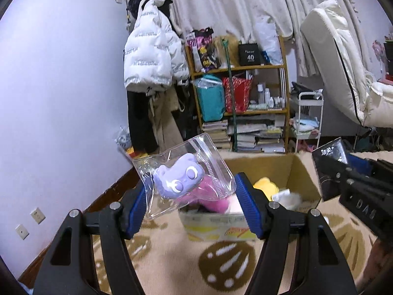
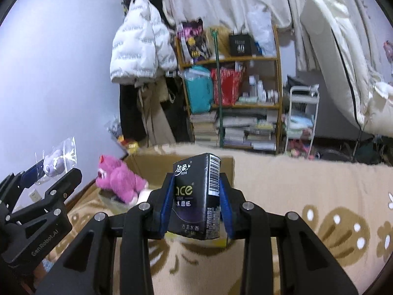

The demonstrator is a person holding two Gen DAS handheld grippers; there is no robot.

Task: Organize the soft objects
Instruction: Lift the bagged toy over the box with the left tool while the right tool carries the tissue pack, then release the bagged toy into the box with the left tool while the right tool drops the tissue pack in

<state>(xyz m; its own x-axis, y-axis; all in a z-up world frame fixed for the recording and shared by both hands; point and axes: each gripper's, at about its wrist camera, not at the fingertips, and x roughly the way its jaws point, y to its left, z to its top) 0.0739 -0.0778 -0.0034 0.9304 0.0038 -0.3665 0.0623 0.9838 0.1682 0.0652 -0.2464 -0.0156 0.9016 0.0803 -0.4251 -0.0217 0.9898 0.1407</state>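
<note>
Toy pouch [image 1: 186,174] clamped between left gripper [image 1: 194,204] fingers; tissue pack [image 2: 196,196] pinched between right gripper [image 2: 196,211] fingers; box [image 1: 299,172] seen beyond fingertips.

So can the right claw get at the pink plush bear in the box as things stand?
Probably not yet: the right claw is shut on the black tissue pack, so it has no free grip. The pink plush bear itself lies exposed at the cardboard box opening, off to its left.

Pouch toy [image 1: 180,180]: lilac, in clear plastic
Plush bear [image 2: 120,180]: magenta pink
Tissue pack [image 2: 197,196]: black, white barcode
Fingers [image 1: 246,207]: blue pads
Carpet [image 1: 172,265]: beige, brown leaf motifs
Box [image 1: 301,174]: brown cardboard
</note>
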